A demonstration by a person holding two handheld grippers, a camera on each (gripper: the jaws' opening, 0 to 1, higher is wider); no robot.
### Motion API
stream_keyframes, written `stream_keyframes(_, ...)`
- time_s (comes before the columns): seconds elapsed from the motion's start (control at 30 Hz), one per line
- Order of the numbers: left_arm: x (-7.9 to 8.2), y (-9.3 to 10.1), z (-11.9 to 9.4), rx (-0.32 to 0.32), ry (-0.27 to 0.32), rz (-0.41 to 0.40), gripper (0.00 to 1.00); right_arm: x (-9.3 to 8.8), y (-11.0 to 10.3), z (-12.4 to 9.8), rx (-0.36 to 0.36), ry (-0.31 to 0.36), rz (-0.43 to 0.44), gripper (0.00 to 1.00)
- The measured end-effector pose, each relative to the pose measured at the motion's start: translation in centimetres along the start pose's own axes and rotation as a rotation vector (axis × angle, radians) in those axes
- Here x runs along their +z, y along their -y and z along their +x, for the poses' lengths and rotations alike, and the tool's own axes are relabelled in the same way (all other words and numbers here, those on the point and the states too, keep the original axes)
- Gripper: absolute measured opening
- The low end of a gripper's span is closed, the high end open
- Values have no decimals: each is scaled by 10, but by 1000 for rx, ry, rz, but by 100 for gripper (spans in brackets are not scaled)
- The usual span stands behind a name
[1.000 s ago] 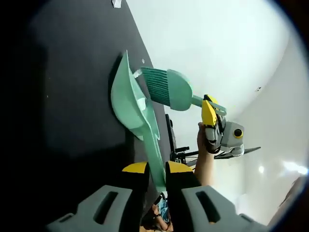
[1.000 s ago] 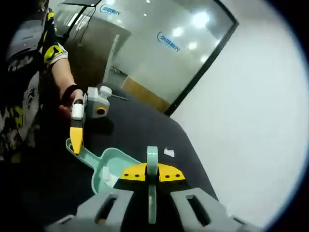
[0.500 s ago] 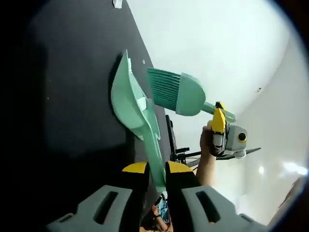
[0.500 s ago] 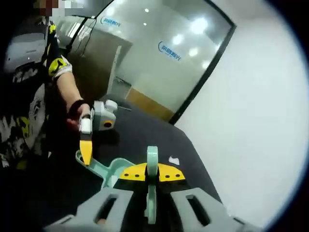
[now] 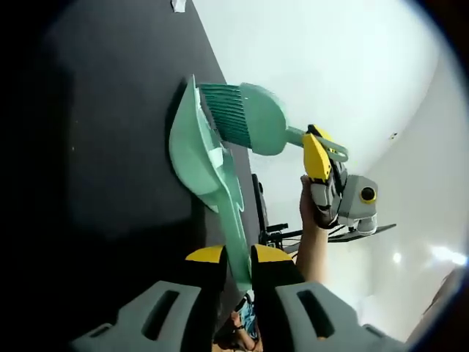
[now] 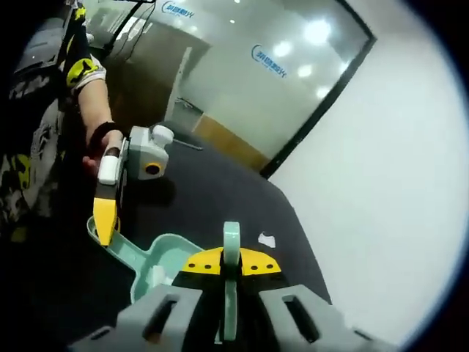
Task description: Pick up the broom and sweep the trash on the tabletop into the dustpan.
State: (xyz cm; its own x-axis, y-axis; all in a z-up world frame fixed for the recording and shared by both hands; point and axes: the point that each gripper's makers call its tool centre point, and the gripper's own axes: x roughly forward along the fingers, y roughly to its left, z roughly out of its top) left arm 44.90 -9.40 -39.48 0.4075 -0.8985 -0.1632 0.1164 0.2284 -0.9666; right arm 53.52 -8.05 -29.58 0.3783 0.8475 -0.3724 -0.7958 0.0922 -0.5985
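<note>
Across the left half of the left gripper view, a dark matte tabletop (image 5: 110, 132) is running up the frame, meeting a plain white wall at its edge. The left gripper (image 5: 236, 265) is rising from the bottom centre, its yellow-tipped jaws pinched narrow on the handle of a mint-green dustpan (image 5: 196, 158), whose tray is lying against the tabletop near the middle. The broom (image 5: 245, 125), also mint green, is reaching in from the right with its ribbed bristles touching the dustpan's rim. The right gripper (image 5: 322, 158) is clamping the broom's handle at centre right, a person's hand (image 5: 311, 220) just below it. A scrap of white trash (image 5: 177, 5) is lying at the top edge.

In the right gripper view, the tabletop is stretching toward a frosted glass partition (image 6: 242, 88) with ceiling lights reflecting in it, and another white scrap (image 6: 267, 240) is sitting just right of centre.
</note>
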Motion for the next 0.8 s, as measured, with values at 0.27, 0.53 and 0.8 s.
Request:
stream_keyframes(0.27, 4, 0, -1, -5, 4, -3, 11, 20, -15, -19, 65, 28, 0, 4)
stream_keyframes(0.53, 2, 1, 0, 8, 6, 30, 11, 33, 9, -42, -26, 57, -33, 5)
stream_keyframes(0.8, 8, -1, 0, -3, 5, 4, 11, 22, 15, -36, -29, 60, 25, 4)
